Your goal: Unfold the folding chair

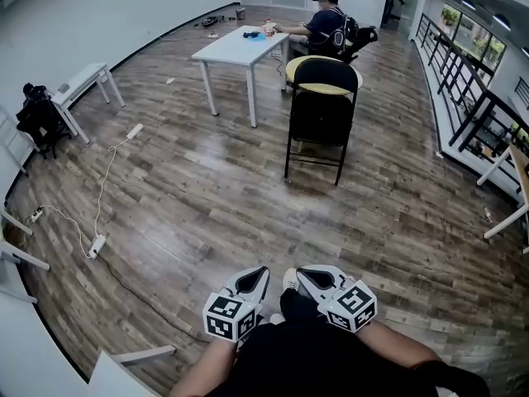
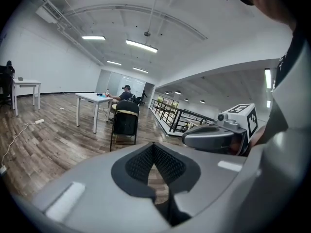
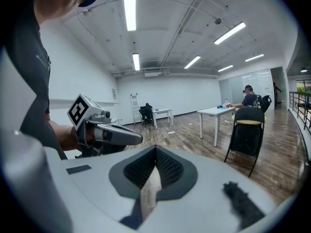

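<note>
Closed on nothing, left gripper (image 1: 261, 273) and right gripper (image 1: 302, 275) sit side by side.
Black folding chair (image 1: 321, 116) stands upright just beside the white table (image 1: 235, 46), long axis vertical, backrest toward camera.

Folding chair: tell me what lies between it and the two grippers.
Only bare wood floor, as the head view shows, separates the folding chair from the left gripper and right gripper; the white cable lies off to the left.
</note>
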Action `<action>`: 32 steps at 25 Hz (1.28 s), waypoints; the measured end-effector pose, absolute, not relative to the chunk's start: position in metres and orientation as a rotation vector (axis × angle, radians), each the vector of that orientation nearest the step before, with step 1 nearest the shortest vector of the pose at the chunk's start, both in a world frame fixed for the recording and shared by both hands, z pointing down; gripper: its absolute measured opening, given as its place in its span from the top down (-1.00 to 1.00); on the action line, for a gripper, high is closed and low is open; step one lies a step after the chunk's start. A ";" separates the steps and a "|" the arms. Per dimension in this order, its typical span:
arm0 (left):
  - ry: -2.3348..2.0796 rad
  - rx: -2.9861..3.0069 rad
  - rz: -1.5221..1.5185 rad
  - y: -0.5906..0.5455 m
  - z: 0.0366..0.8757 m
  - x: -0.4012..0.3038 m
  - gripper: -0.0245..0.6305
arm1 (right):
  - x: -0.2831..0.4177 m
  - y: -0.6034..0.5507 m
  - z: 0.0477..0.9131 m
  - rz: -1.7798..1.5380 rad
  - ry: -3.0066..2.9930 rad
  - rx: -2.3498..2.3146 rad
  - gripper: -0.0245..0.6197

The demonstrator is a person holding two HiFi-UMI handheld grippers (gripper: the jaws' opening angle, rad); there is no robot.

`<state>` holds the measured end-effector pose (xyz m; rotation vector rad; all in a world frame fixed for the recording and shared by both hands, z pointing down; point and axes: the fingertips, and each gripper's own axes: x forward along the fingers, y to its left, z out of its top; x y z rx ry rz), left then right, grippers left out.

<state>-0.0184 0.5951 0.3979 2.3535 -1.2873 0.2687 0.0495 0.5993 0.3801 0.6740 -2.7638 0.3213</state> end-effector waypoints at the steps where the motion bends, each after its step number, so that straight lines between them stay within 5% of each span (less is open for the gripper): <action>1: -1.298 2.347 0.271 0.596 0.398 -0.021 0.90 | 0.047 0.598 0.379 0.319 -2.769 0.663 0.94; 32: -1.428 2.204 0.264 0.538 0.422 -0.080 0.90 | -0.009 0.521 0.412 0.512 -2.798 0.553 0.94</action>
